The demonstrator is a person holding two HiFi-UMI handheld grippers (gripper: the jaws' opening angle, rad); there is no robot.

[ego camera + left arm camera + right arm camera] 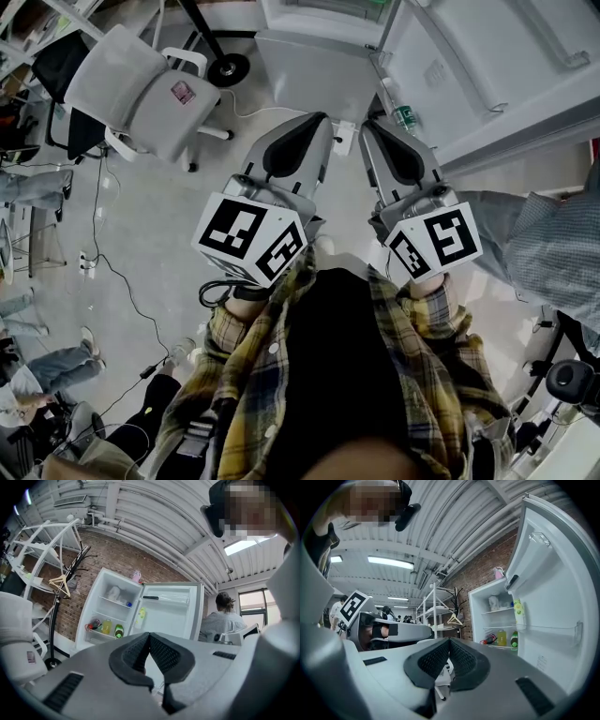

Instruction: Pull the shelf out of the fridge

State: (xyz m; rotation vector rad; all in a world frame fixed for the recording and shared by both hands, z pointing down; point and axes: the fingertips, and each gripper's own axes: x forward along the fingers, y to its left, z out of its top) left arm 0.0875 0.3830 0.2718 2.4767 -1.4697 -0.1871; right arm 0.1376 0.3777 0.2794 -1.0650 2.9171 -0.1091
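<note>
Left gripper [150, 636] and right gripper [449, 641] both have jaws pressed together, empty. The shelf [115, 601] sits inside the open fridge [97, 603], straight ahead and well apart, its front edge crosswise; neither gripper looks clearly nearer

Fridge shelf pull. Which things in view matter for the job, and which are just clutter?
For the job:
- fridge, its door open
- shelf inside it
- left gripper and right gripper, both shut and empty

Just lying about:
- office chair
- coat stand
- white rack
- person beyond the door
</note>
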